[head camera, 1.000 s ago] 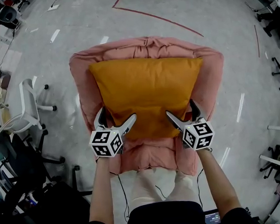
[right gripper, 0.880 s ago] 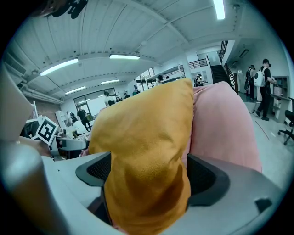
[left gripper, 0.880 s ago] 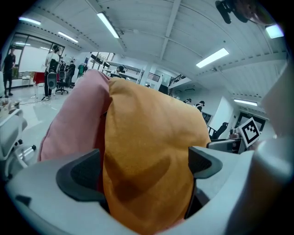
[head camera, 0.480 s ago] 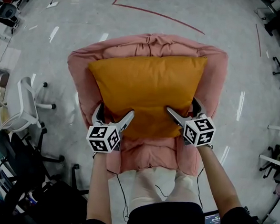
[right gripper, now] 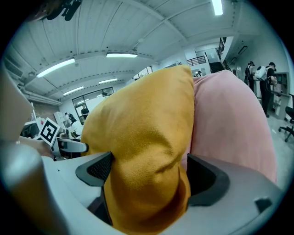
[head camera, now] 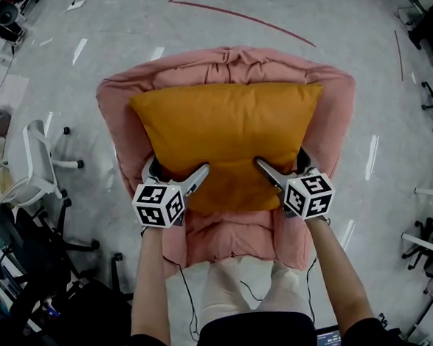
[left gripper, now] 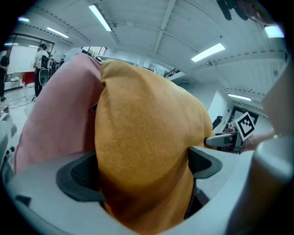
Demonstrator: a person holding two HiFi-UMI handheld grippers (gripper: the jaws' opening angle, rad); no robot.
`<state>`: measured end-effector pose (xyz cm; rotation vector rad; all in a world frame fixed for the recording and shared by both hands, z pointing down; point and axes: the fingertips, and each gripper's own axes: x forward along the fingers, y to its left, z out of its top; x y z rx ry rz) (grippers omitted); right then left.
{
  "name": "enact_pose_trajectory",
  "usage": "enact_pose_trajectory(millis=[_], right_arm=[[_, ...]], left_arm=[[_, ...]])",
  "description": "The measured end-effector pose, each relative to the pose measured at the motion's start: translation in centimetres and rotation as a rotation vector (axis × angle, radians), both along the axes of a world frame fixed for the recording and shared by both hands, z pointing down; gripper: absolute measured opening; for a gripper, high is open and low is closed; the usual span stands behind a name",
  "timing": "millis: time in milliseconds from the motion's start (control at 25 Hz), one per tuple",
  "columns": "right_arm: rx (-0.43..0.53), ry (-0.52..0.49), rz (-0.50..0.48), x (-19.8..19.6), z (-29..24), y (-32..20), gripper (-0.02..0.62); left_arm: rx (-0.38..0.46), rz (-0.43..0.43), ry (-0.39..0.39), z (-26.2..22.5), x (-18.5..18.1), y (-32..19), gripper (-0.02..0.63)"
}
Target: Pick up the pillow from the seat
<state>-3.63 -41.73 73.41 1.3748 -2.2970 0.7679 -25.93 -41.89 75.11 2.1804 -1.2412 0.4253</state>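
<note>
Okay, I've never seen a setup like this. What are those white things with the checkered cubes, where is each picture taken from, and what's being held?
There is no robot here. A person holds a hand-worked clamp, a tool, in each hand. The marker cubes are part of the tools. The top-down picture comes from a camera on the person's head. The other two come from cameras riding on each tool, looking along its jaws. Below is a pink armchair with an orange pillow on it. The left tool and right tool are each shut on a lower corner of the pillow.
</note>
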Motion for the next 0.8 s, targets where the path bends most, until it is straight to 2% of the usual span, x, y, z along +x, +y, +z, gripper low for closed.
enact_pose_trajectory(millis=[360, 800], right_arm=[[-0.021, -0.007, -0.027, -0.2, 0.7, -1.2, 0.491], [0.013, -0.015, -0.106, -0.9, 0.7, -1.5, 0.489]], left_arm=[[-0.013, 0.022, 0.029, 0.6, 0.4, -1.0, 0.586], [-0.005, 0.052, 0.025, 0.9, 1.4, -1.1, 0.586]])
